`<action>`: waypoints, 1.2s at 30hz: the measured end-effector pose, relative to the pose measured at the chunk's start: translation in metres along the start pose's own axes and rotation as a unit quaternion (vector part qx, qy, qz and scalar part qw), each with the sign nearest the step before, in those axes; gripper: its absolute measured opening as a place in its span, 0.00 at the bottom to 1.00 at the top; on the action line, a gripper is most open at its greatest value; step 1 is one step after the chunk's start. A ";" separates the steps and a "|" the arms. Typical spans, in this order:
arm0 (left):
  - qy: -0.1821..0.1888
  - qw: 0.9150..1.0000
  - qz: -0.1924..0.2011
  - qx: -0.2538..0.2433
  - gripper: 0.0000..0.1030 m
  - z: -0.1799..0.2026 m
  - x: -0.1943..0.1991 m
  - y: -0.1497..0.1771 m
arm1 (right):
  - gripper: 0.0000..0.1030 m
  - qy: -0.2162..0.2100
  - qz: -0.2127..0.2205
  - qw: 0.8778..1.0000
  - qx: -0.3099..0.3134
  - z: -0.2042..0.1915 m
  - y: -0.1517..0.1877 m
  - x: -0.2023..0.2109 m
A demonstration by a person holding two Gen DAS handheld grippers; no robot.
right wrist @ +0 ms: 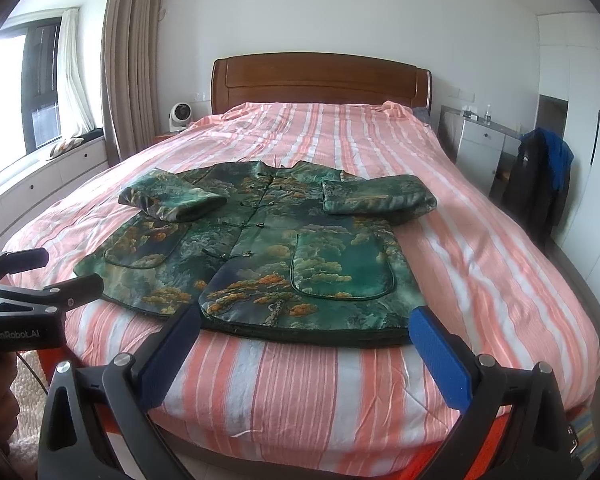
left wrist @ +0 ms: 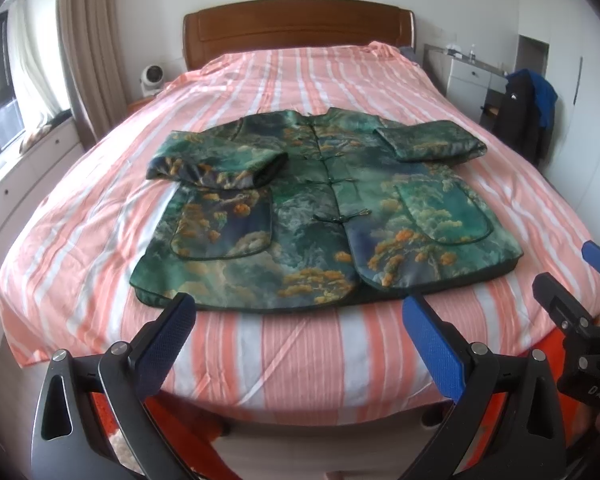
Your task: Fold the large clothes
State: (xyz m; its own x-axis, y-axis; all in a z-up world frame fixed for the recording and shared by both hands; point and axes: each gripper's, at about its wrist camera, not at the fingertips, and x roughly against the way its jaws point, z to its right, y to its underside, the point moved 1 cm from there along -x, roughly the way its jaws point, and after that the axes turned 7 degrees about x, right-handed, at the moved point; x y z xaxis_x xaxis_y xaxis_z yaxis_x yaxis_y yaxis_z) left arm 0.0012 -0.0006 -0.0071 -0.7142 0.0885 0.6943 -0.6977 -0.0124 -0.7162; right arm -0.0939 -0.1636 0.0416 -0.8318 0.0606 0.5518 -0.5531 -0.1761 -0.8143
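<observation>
- Blue pads line the fingers of the left gripper [left wrist: 298, 314], whose jaws stand wide apart with nothing between them, held over the foot edge of the bed.
- The right gripper [right wrist: 306, 326] shows the same blue pads and the same wide gap, holding nothing, its fingertips framing the near hem of the jacket [right wrist: 260, 256].
- From the left wrist view the right gripper appears at the right edge, beside the left one; from the right wrist view the left gripper sits at the left edge.
- The jacket [left wrist: 320, 220] is green satin printed with orange trees, and lies flat, front up, on the near half of the bed, buttoned down the middle with knot fastenings.
- Both sleeves are folded inward across the chest, the left sleeve [left wrist: 216, 164] and the right sleeve [left wrist: 432, 140] each resting on the body above a patch pocket.
- Under it spreads a pink and white striped bedspread [left wrist: 340, 76].
- Behind stands a wooden headboard [left wrist: 298, 26].
</observation>
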 end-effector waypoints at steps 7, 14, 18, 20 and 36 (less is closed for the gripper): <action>0.000 1.000 -0.001 0.000 1.00 0.000 0.000 0.000 | 1.00 0.001 0.004 1.000 -0.002 0.000 0.000 0.001; 0.000 1.000 -0.001 0.000 1.00 0.001 0.000 0.000 | 1.00 0.000 0.003 1.000 -0.002 0.000 0.000 0.001; 0.000 1.000 -0.002 0.000 1.00 0.001 0.000 0.000 | 1.00 -0.001 0.003 1.000 -0.002 -0.001 0.001 0.001; 0.000 1.000 -0.002 0.000 1.00 0.001 0.000 0.000 | 1.00 -0.001 0.002 1.000 -0.002 0.000 0.000 0.001; 0.001 1.000 -0.001 -0.002 1.00 0.002 0.000 0.001 | 1.00 -0.003 0.001 1.000 -0.001 -0.001 0.000 0.000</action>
State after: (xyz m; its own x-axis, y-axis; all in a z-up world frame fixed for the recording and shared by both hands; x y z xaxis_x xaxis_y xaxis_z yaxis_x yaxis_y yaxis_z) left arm 0.0006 -0.0028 -0.0081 -0.7126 0.0898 0.6958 -0.6991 -0.0076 -0.7150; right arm -0.0941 -0.1627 0.0415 -0.8322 0.0542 0.5518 -0.5520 -0.1749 -0.8153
